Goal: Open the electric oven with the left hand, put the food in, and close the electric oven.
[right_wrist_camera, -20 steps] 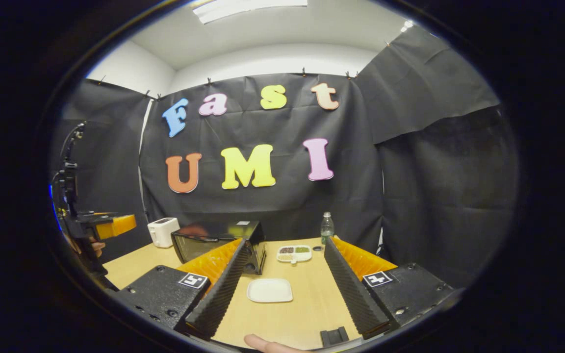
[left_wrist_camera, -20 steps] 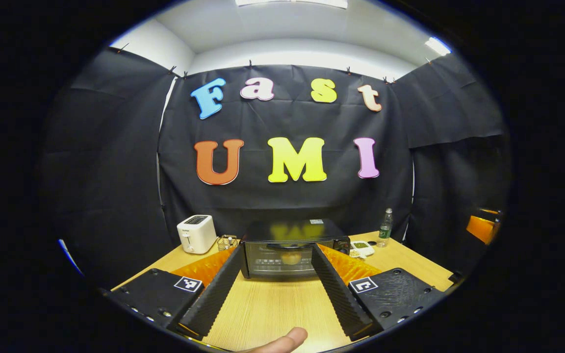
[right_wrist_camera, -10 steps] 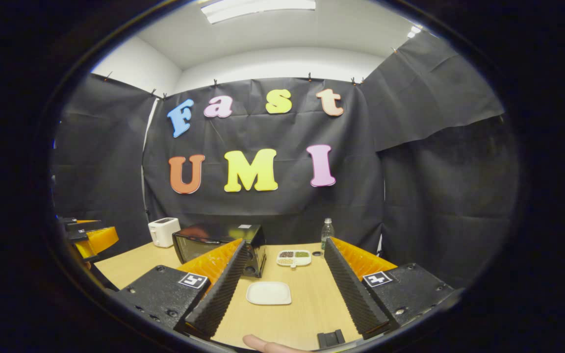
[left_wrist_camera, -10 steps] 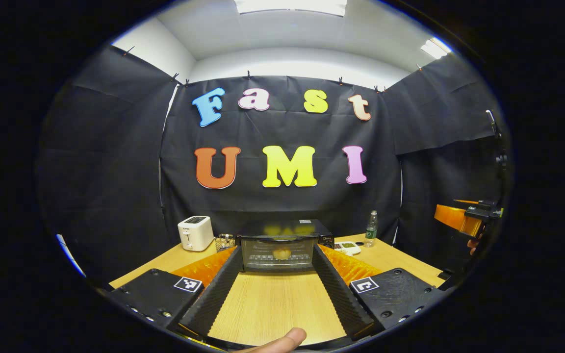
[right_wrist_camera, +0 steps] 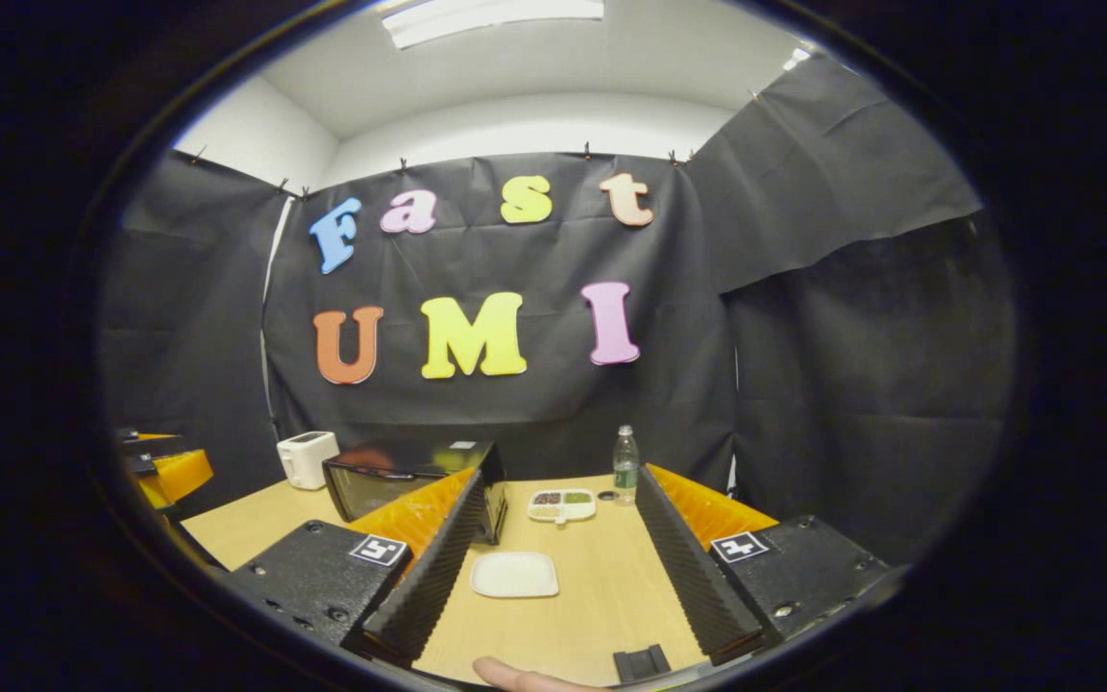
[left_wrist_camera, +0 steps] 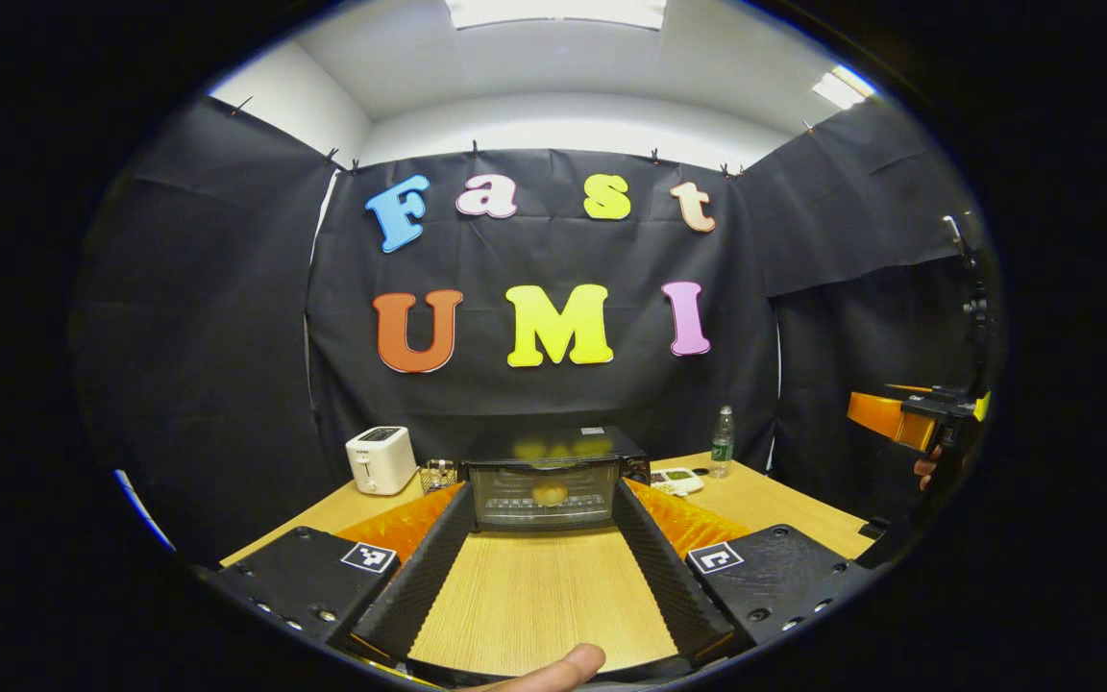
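Electric oven (left_wrist_camera: 546,492) stood closed with food (left_wrist_camera: 550,493) inside, both hand-held grippers, left (left_wrist_camera: 542,519) and right (right_wrist_camera: 558,533), gaped empty above the bench (left_wrist_camera: 539,596), white plate (right_wrist_camera: 514,574) bare

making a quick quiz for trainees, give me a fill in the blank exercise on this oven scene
1. The door of the electric oven is ____.
2. The white plate on the table is ____.
3. The toaster left of the oven is ____ in colour.
4. The left gripper has its fingers spread, so it is ____.

Missing words: closed; empty; white; open
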Motion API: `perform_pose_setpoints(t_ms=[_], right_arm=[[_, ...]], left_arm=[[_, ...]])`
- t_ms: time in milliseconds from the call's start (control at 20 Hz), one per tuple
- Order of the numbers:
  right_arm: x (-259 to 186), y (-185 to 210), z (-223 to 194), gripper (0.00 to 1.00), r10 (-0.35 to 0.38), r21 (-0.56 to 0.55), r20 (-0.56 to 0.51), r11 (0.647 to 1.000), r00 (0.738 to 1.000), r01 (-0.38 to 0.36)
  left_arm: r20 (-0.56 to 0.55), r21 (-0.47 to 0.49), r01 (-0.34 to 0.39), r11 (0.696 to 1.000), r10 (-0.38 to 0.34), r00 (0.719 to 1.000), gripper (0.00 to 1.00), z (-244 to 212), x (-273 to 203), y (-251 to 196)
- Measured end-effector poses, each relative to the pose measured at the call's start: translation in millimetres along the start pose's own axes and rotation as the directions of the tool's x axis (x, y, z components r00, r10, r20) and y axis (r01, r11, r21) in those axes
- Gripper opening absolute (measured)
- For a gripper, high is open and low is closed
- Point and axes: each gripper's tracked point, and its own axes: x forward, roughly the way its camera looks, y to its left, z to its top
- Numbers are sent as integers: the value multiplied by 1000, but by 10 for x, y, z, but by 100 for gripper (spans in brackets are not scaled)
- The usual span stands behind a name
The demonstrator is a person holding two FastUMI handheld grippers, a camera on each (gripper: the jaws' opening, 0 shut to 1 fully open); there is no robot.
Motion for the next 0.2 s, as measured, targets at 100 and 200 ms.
perform_pose_setpoints(t_ms=[100, 200], right_arm=[[-21, 1, 13, 96, 3, -2, 2, 1000, 1000, -3], [-33, -59, 65, 96, -17, 8, 26, 1000, 1000, 17]], left_arm=[[-6, 7, -5, 1000, 5, 1000, 94, -7, 6, 13], [-5, 14, -10, 1000, 10, 1000, 94, 12, 3, 2]])
